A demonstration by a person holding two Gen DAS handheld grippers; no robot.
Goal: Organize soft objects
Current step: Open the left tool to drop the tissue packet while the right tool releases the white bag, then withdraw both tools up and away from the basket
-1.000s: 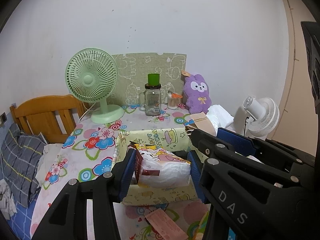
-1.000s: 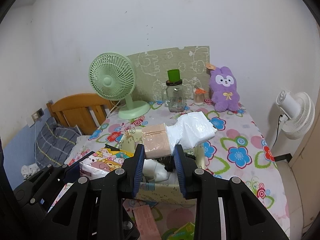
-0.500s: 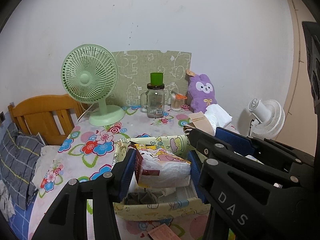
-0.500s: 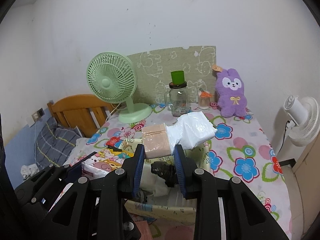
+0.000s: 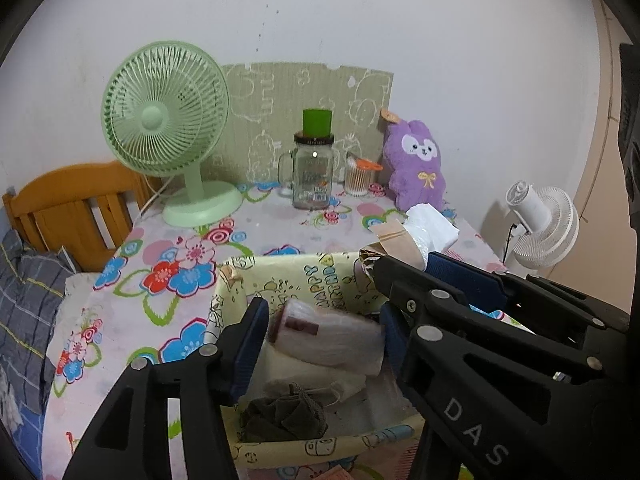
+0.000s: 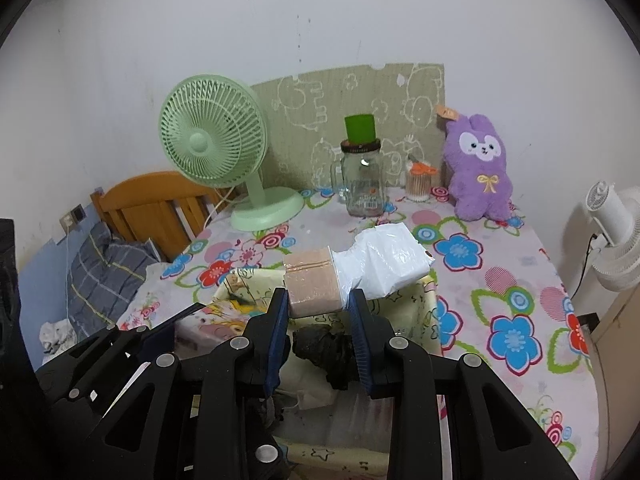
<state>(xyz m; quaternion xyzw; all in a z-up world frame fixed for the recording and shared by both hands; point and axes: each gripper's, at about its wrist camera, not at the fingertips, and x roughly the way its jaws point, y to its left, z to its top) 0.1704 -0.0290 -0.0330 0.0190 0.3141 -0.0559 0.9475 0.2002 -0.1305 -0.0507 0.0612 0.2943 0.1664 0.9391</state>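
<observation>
Left wrist view: the left gripper (image 5: 320,332) is opening its jaws, letting the tissue pack (image 5: 328,338) lie crosswise between them over the storage box (image 5: 280,272), lower centre.

Right wrist view: the right gripper (image 6: 318,312) jaws clench the wrapped pack (image 6: 316,286), its long axis pointing toward the upper right, above the box.

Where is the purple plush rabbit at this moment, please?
In both wrist views the purple plush rabbit sits upright at the table's far right end by the wall, just right of the cotton swab jar, before the green board.
</observation>
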